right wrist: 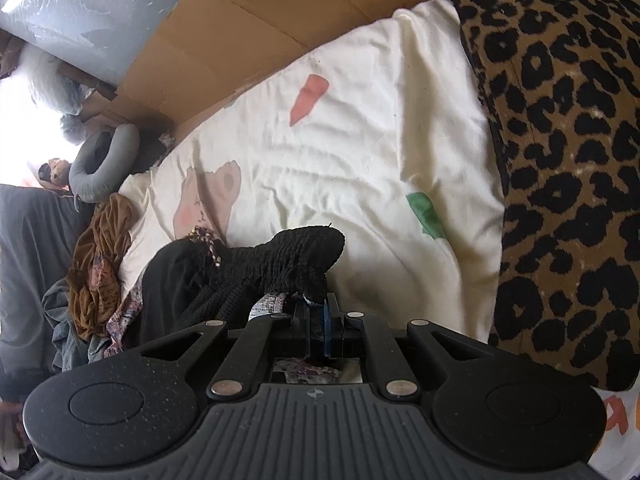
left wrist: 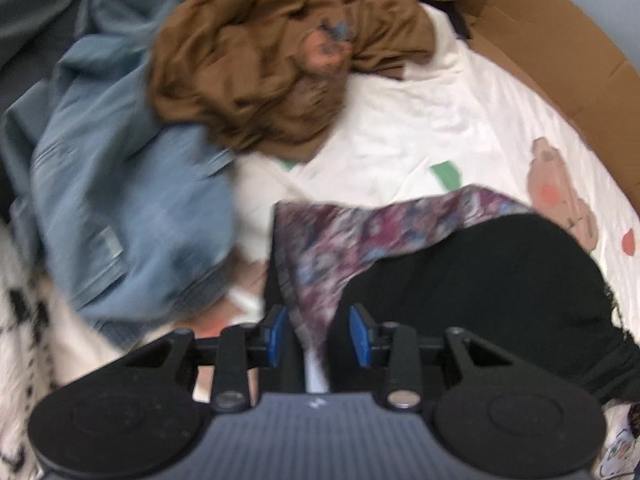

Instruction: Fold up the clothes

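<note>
A black knit garment (left wrist: 480, 280) with a purple floral lining (left wrist: 340, 240) lies on the cream printed sheet (left wrist: 400, 128). My left gripper (left wrist: 318, 334) is open, its blue pads (left wrist: 277, 336) apart, and the floral edge runs down between them. In the right wrist view the same black garment (right wrist: 260, 268) bunches up in front of my right gripper (right wrist: 317, 330), which is shut on its edge. A crumpled brown top (left wrist: 260, 68) and a blue-grey garment (left wrist: 120, 184) lie beyond the left gripper.
Cardboard (right wrist: 256, 28) stands along the far side of the sheet (right wrist: 340, 152). A leopard-print blanket (right wrist: 568, 160) covers the right side. A grey neck pillow (right wrist: 100, 164) and the brown top (right wrist: 100, 264) sit at the left.
</note>
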Demonstrator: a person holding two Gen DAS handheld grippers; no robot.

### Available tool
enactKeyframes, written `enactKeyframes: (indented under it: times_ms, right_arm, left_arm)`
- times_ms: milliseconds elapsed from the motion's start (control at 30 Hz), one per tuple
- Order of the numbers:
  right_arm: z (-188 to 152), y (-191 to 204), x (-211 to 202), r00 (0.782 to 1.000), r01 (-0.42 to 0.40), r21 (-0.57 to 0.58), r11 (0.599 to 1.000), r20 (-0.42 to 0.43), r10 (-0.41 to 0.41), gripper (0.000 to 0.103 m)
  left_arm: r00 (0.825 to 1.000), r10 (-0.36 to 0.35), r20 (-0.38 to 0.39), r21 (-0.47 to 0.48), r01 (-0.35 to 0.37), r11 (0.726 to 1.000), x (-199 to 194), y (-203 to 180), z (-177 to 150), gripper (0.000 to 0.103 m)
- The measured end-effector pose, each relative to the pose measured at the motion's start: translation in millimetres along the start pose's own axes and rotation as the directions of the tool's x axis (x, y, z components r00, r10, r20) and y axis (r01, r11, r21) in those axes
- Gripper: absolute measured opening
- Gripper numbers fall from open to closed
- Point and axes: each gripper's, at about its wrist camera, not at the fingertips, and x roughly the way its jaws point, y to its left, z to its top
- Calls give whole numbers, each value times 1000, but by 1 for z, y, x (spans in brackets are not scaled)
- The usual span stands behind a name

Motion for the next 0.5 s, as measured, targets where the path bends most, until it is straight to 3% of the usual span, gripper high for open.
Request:
enactKeyframes:
  times_ms: [267,500]
  right_arm:
    - [-5,0,1,999,25,-17,1000,-33,-26,4]
    - [-11,2,2,997,39,-27,999,-61,-41,4]
  left_arm:
    - [995,-81,59,128,72,989,29,-56,51,40]
    - [980,-176,92,272,145,951,56,-119,90,55]
